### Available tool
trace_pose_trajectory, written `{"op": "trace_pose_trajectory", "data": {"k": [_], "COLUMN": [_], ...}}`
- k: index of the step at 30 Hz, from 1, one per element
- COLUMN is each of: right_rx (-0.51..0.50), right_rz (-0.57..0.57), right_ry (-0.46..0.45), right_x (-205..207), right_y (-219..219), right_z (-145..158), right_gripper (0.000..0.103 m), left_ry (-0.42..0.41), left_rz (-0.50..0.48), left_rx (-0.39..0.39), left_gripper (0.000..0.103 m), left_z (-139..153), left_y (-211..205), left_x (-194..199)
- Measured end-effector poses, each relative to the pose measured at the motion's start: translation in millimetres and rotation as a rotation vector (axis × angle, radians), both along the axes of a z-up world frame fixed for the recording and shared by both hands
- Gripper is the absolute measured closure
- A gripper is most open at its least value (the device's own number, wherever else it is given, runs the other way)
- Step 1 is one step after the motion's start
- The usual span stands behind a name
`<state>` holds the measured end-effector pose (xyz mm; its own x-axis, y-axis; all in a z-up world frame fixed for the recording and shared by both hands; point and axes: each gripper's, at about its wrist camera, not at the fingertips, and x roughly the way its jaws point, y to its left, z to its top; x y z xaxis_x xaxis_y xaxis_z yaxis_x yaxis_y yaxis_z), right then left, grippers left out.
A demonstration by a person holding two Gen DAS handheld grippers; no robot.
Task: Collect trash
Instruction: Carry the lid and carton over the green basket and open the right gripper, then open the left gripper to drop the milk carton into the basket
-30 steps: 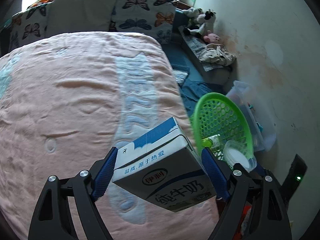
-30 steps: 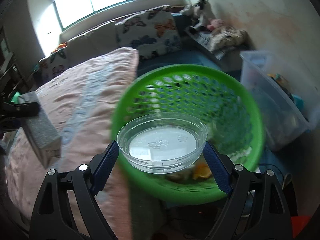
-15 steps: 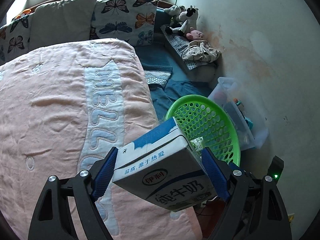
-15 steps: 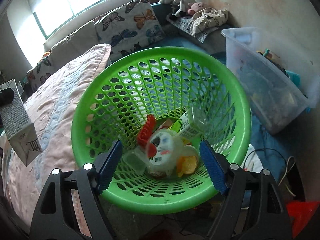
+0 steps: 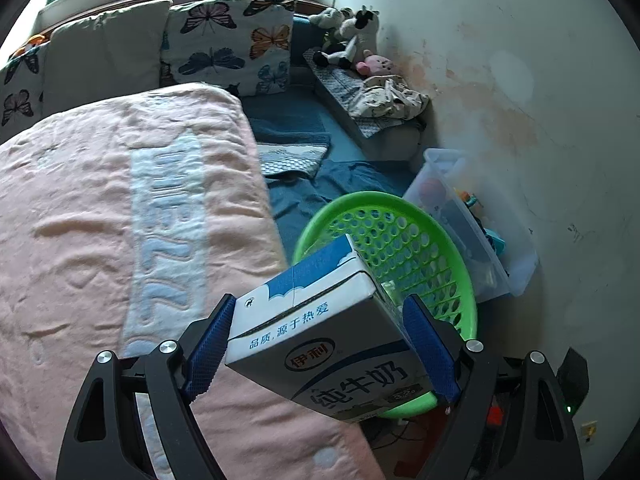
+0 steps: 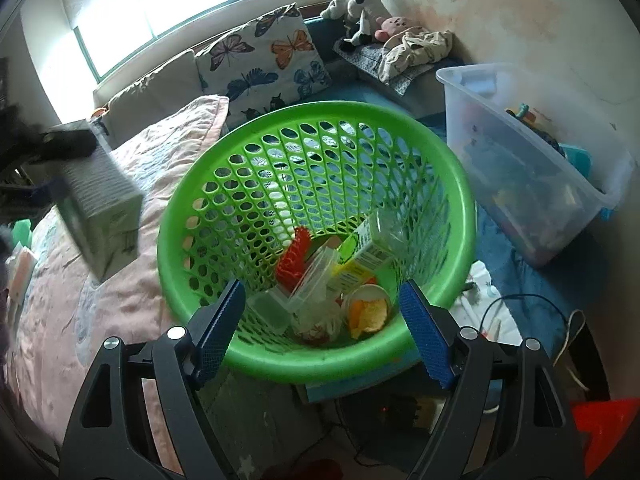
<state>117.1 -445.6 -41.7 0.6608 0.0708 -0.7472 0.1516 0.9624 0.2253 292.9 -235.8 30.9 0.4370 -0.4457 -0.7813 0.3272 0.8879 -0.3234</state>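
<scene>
Partly hidden green basket (image 5: 404, 236) behind milk carton (image 5: 320, 332) pinched by left gripper (image 5: 320, 344); right gripper (image 6: 320, 332) spread, empty.

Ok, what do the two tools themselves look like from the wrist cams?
Both match: the left tool and right tool have black plastic frames with triangular cut-outs, silver round bolts at the joints, and blue ribbed pads lining each finger. No cables, markings or sleeves show.

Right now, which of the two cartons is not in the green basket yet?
The large blue-and-white milk carton, gripped by the left gripper over the pink blanket. The smaller yellow-green carton already lies inside the green basket among the other trash.
</scene>
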Motion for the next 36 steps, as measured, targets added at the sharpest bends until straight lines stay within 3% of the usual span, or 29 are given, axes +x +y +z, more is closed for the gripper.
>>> {"op": "trace_pose_trajectory", "data": {"k": [20, 36], "right_rx": [0.025, 0.005], "right_rz": [-0.01, 0.035], "right_ry": [-0.016, -0.042], "right_x": [-19.7, -30.2], "right_y": [0.6, 23.3], "right_z": [-2.8, 12.6], "right_gripper": [0.024, 0.024], "left_ry": [-0.018, -0.08], "left_rz": [-0.081, -0.063], "left_rx": [0.047, 0.044], "left_gripper": [0.022, 0.02], "left_z": [-30.4, -10.1], "left_y": [-54.2, -18.4], "left_x": [-0.6, -26.1]}}
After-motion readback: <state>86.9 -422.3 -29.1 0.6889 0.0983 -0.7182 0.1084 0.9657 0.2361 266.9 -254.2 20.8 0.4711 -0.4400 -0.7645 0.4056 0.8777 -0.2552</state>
